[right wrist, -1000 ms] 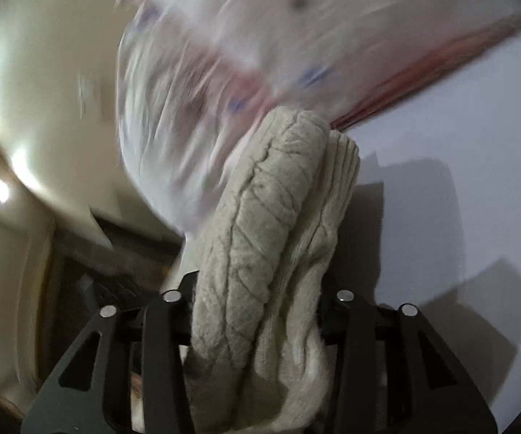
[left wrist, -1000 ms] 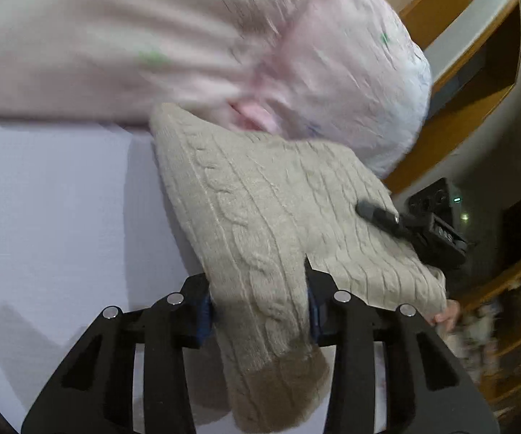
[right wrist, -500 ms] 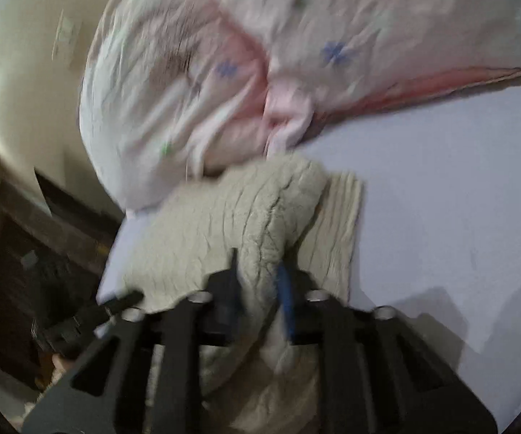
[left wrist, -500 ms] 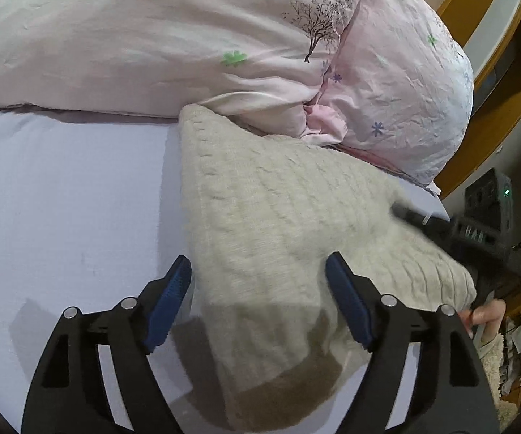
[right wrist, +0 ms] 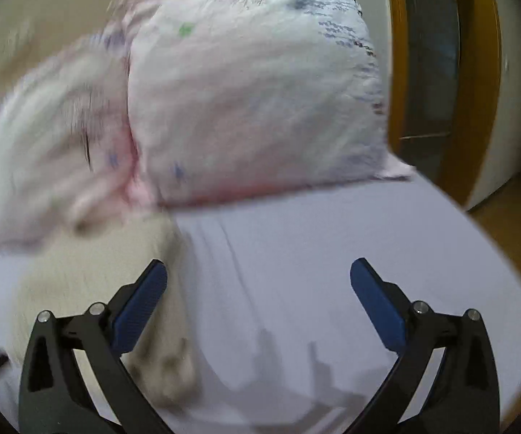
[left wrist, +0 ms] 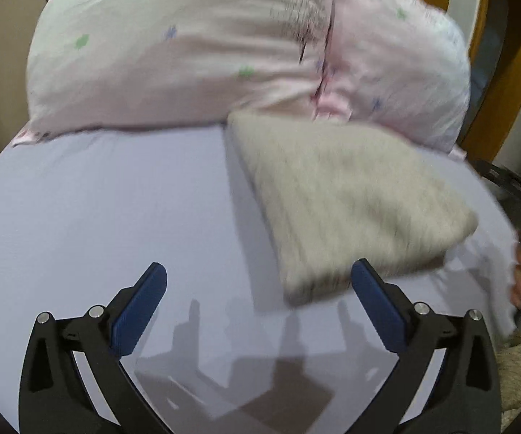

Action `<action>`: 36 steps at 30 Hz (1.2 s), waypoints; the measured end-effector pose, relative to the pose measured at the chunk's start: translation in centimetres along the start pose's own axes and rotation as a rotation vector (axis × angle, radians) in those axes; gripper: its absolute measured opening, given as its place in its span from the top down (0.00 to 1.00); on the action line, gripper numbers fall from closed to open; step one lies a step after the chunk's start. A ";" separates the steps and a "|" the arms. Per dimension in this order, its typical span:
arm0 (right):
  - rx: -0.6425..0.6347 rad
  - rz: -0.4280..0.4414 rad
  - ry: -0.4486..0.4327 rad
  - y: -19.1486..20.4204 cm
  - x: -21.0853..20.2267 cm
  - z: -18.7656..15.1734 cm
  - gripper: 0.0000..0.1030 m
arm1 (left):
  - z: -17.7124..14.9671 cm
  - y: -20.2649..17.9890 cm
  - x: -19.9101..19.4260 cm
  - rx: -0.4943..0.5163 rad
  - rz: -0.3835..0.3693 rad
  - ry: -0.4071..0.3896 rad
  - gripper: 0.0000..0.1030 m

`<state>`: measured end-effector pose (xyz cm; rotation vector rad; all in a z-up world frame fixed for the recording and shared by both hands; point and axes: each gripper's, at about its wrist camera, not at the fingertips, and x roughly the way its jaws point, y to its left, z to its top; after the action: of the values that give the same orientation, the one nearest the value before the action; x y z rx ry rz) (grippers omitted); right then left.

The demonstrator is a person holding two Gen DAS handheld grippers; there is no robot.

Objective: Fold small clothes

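**Folded knit laid on the bed, both grippers spread**

A bed covered by a pale lilac sheet point(left wrist: 97, 217) is seen, with two pink floral pillows point(left wrist: 188, 54) stacked at its head and an orange wooden frame point(right wrist: 477, 108) beyond. The beige knitted garment point(left wrist: 350, 202) lies folded flat on the sheet, its far edge touching the pillows. The left gripper point(left wrist: 258, 285) is held wide apart and empty, just short of the garment. The right gripper point(right wrist: 258, 282) is likewise spread, empty, the garment point(right wrist: 90, 289) beside its left finger.

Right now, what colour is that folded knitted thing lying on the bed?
Beige, or oatmeal: the folded knit sweater shows best in the left wrist view.
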<state>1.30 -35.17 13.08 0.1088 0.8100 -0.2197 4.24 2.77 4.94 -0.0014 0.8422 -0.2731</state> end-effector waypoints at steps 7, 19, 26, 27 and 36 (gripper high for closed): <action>-0.092 0.283 0.208 4.0 0.8 -5.7 0.02 | -1.3 -1.1 2.2 -0.004 -0.003 0.077 0.01; -0.177 0.177 0.250 9.3 1.6 -7.4 0.02 | -2.1 -2.5 3.7 0.075 0.107 0.099 0.01; -0.193 0.173 0.258 9.7 2.0 -7.7 0.02 | -2.1 -2.5 3.7 0.075 0.109 0.093 0.01; -0.193 0.173 0.258 9.7 2.1 -7.7 0.02 | -2.1 -2.5 3.7 0.075 0.109 0.092 0.01; -0.194 0.171 0.256 9.6 2.0 -7.6 0.02 | -2.1 -2.5 3.7 0.076 0.109 0.091 0.01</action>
<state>-0.46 -24.75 6.49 0.0230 1.0671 0.0366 4.46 -0.27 1.05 0.1280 0.9184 -0.2038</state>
